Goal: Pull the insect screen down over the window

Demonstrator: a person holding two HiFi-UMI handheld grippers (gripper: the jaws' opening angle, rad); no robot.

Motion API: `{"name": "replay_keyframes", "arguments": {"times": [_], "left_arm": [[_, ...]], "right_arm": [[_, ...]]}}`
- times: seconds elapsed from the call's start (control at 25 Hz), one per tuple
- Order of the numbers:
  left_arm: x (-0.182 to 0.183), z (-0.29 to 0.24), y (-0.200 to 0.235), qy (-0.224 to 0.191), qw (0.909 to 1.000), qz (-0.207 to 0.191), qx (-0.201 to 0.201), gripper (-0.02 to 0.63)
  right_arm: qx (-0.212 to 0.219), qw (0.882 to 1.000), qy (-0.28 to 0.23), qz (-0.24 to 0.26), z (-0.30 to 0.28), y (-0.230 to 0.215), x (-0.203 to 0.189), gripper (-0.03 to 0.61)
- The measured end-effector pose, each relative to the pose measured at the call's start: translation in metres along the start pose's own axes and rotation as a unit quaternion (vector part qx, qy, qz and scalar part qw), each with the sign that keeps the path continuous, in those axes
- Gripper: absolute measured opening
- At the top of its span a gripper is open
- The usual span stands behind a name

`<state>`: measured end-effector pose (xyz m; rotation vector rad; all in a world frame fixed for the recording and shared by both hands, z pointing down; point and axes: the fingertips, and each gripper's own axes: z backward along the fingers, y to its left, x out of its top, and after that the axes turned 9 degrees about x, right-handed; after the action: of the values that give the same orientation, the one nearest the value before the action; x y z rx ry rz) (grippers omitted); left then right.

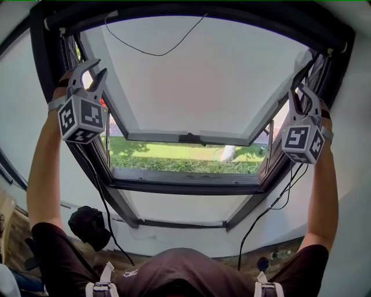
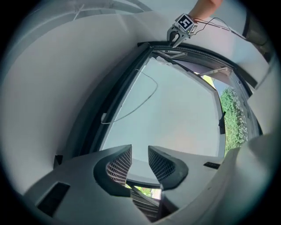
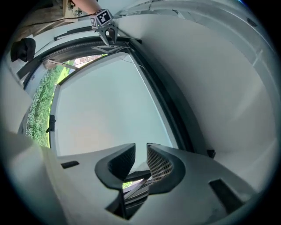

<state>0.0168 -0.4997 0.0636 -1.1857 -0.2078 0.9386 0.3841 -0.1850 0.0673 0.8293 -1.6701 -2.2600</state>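
Both spread and empty, the left hand-held gripper (image 1: 94,71) and right hand-held gripper (image 1: 302,96) should pinch the dark top bar (image 1: 191,13) at matching points, upper frame.

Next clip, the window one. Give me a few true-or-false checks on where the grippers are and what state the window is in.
1. The left gripper and right gripper are held up at opposite sides of the window. True.
2. The left gripper clamps the thin cord. False: its jaws stand apart with nothing between them.
3. Grass shows below the sash. True.
4. The right gripper's jaws are pressed together. False: an empty gap shows between them.
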Motion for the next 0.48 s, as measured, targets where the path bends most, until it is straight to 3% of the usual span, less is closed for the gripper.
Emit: {"name": "replay_keyframes", "arguments": {"times": [0.24, 0.48], "left_arm": [[0.017, -0.027, 0.072, -0.022, 0.9993, -0.027, 0.01, 0.132], [-0.004, -0.051, 0.093, 0.037, 0.9954, -0.075, -0.047, 0.132]], "right_arm": [[-0.007, 1.0, 0.0, -0.026, -0.021, -0.07, 0.011, 0.086], [-0.015, 0.999, 0.018, -0.025, -0.036, -0.119, 0.01, 0.086]]}}
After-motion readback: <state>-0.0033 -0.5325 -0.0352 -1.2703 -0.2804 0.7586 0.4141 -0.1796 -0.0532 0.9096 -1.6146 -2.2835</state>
